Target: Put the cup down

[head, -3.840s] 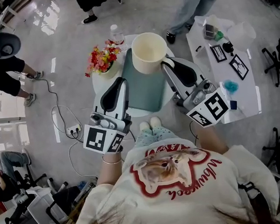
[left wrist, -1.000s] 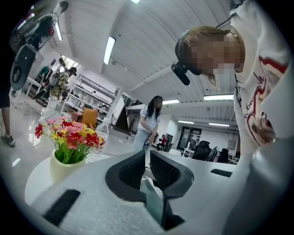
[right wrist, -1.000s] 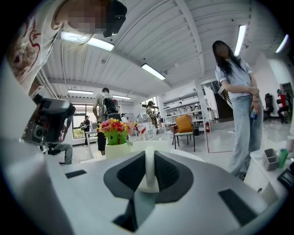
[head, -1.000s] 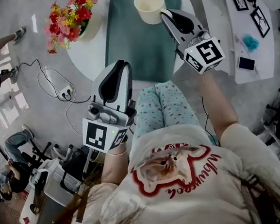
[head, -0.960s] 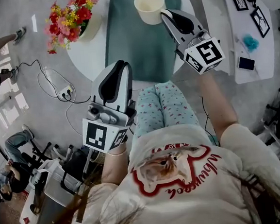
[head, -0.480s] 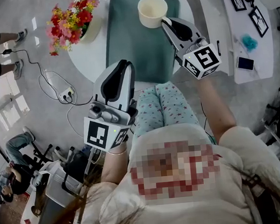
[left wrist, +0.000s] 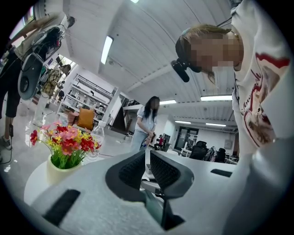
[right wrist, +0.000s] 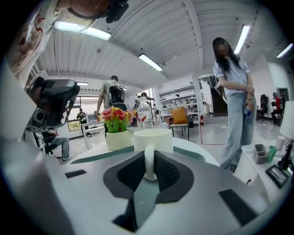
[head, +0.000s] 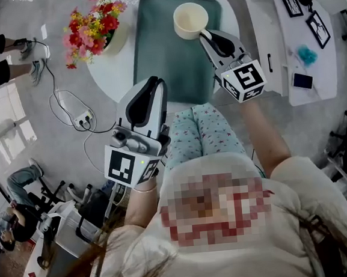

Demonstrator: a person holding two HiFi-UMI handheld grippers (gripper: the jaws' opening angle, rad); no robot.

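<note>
Cup (head: 190, 20) sits at the far right corner of the green tray (head: 163, 57) on the round white table (head: 109, 74). It is upright and looks empty. Right gripper (head: 204, 36) is clamped on the cup's handle (right wrist: 149, 160), and the right gripper view shows both jaws pressed against it. The base looks to be on or just above the tray, but I can't tell if it touches. Judging by this, the carry and lowering are basically done; what's left is confirming contact, opening the jaws and pulling back. Left gripper (head: 155, 82) is at the near table edge, well apart from the cup, with its jaws drawn together on nothing. Flower pot (head: 97, 27) stands left of the tray, out of the way.
</note>
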